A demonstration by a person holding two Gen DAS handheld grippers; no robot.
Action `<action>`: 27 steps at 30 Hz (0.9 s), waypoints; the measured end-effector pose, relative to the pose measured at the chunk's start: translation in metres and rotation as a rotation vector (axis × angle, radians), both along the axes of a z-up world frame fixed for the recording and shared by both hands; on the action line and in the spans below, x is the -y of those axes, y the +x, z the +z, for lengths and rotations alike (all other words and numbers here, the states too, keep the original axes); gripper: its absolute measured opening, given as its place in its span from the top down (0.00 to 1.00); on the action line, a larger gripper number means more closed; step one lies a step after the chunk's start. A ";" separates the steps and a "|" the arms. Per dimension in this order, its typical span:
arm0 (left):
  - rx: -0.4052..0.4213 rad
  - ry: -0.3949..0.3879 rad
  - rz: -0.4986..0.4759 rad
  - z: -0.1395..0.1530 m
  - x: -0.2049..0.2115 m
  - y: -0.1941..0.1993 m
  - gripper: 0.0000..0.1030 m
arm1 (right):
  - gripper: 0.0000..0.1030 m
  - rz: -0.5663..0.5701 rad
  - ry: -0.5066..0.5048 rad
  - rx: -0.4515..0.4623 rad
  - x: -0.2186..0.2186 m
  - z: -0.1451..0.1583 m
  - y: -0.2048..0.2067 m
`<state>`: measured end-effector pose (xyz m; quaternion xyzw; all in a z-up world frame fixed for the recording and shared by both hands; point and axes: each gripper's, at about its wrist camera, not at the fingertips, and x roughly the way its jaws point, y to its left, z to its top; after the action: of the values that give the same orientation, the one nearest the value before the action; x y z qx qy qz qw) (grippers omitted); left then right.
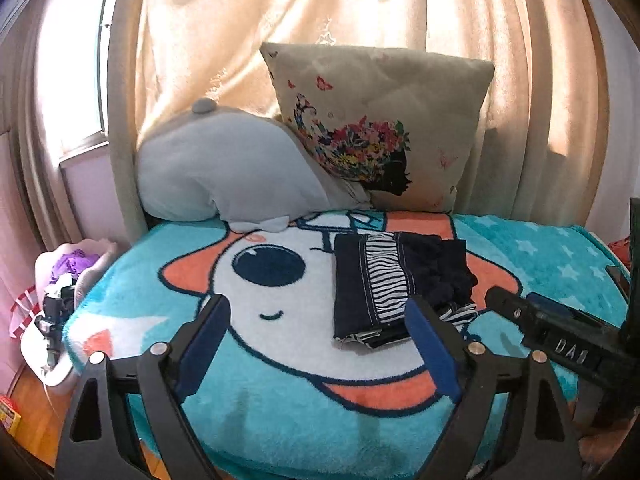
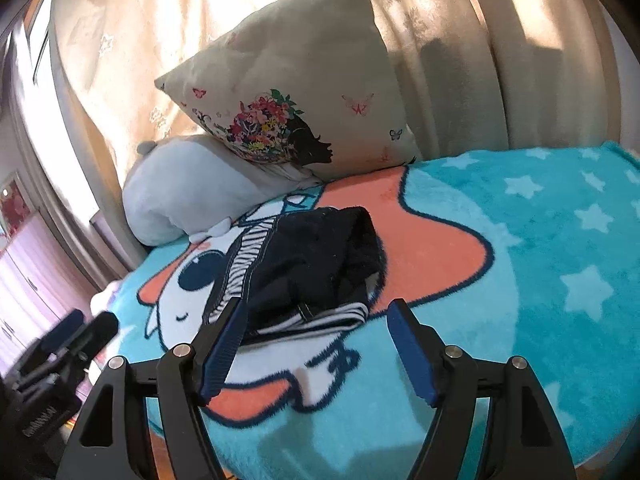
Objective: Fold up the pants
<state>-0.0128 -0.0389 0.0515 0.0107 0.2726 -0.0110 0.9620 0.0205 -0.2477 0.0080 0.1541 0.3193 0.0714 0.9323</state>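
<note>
The dark navy pants with a black-and-white striped band lie folded in a compact bundle on the teal cartoon blanket. My left gripper is open and empty, just in front of and left of the bundle. The right gripper shows in the left wrist view at the bundle's right. In the right wrist view the pants lie just beyond my right gripper, which is open and empty, its left finger close to the bundle's near edge. The left gripper shows in the right wrist view at lower left.
A floral cushion and a grey plush pillow lean against the curtain at the back. A basket of clothes sits on the floor left of the bed. The blanket's starred part lies to the right.
</note>
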 end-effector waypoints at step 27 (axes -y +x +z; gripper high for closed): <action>-0.119 -0.053 0.075 -0.023 -0.021 0.009 0.06 | 0.22 0.019 -0.235 -0.052 -0.040 -0.018 -0.005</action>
<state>-0.0041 -0.0184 0.0284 -0.0255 0.3294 0.0171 0.9437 0.0159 -0.2078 -0.0095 0.0423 0.3508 0.0383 0.9347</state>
